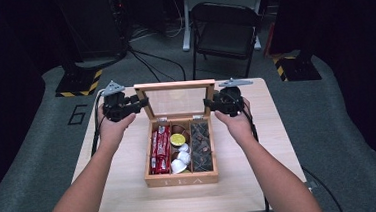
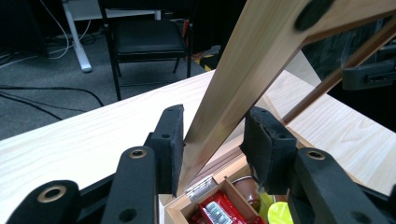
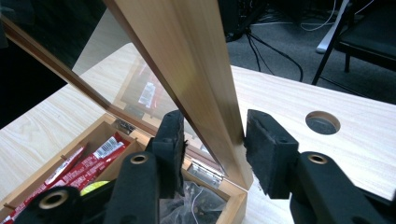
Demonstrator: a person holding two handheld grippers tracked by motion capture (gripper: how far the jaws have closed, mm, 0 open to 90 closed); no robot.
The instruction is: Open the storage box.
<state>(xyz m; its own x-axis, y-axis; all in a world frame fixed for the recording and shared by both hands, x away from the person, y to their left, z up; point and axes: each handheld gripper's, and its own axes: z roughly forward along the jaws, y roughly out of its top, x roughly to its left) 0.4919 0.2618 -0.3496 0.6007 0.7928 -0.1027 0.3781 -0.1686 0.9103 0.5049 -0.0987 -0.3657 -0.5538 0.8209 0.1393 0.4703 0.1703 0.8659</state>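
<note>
A wooden tea box (image 1: pixel 181 179) stands mid-table with its glass-paned lid (image 1: pixel 174 86) raised nearly upright. Red packets (image 1: pixel 160 150) fill its left compartment, round capsules (image 1: pixel 180 151) the middle, dark bags (image 1: pixel 201 145) the right. My left gripper (image 1: pixel 143 103) clamps the lid's left frame rail; in the left gripper view both pads press on the wood (image 2: pixel 212 140). My right gripper (image 1: pixel 210 103) clamps the lid's right rail (image 3: pixel 212 135), one pad on the glass side and one on the outer side. A hand holds each gripper.
The light wooden table (image 1: pixel 127 190) has bare surface on both sides and in front of the box, and a round cable hole (image 3: pixel 322 122) at its far right. A black chair (image 1: pixel 223 31) and floor cables lie beyond the far edge.
</note>
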